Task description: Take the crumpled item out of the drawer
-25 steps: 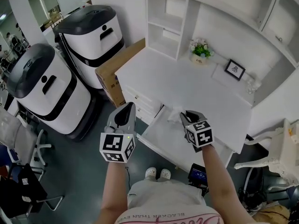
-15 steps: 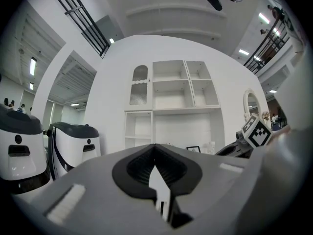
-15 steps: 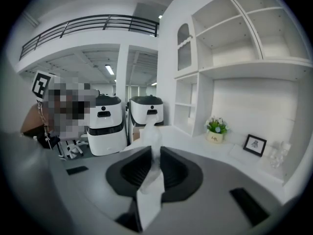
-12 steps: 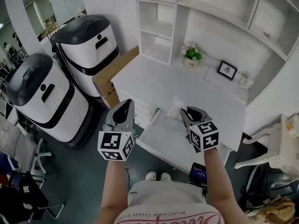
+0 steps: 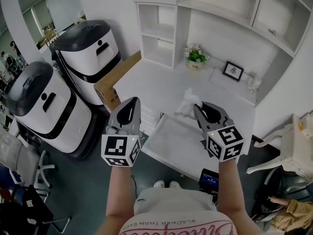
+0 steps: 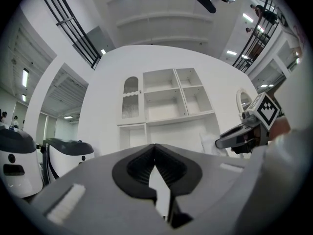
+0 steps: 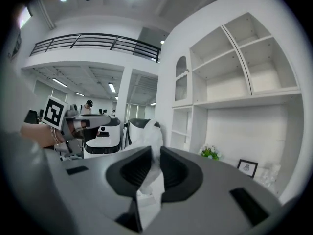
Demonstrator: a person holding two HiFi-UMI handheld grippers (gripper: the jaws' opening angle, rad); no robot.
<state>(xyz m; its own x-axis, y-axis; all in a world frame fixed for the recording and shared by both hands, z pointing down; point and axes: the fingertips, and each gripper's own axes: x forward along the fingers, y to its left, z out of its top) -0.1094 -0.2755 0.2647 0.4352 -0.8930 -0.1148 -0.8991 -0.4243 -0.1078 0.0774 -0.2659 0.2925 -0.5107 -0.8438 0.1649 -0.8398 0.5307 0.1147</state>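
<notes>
A crumpled white paper item [image 5: 187, 105] hangs above the back of the open white drawer [image 5: 171, 142], and my right gripper [image 5: 199, 108] is shut on it. In the right gripper view the white item [image 7: 150, 143] sits pinched between the dark pads of the right gripper [image 7: 155, 156] and sticks out above them. My left gripper [image 5: 132, 103] hovers to the left of the drawer, off the desk's front corner. In its own view the left gripper [image 6: 155, 150] has its tips together with nothing between them. The drawer's floor looks bare.
Two big white-and-black machines [image 5: 90, 48] [image 5: 41, 102] stand on the floor at left, with a cardboard box [image 5: 117, 77] against the desk [image 5: 161, 80]. On the desk are a flower pot [image 5: 195, 58] and a small picture frame [image 5: 233, 71]. A white chair [image 5: 293, 155] stands right.
My right gripper has lifted up and back with the crumpled item, from inside the drawer to above its rear edge. The left gripper stayed about where it was.
</notes>
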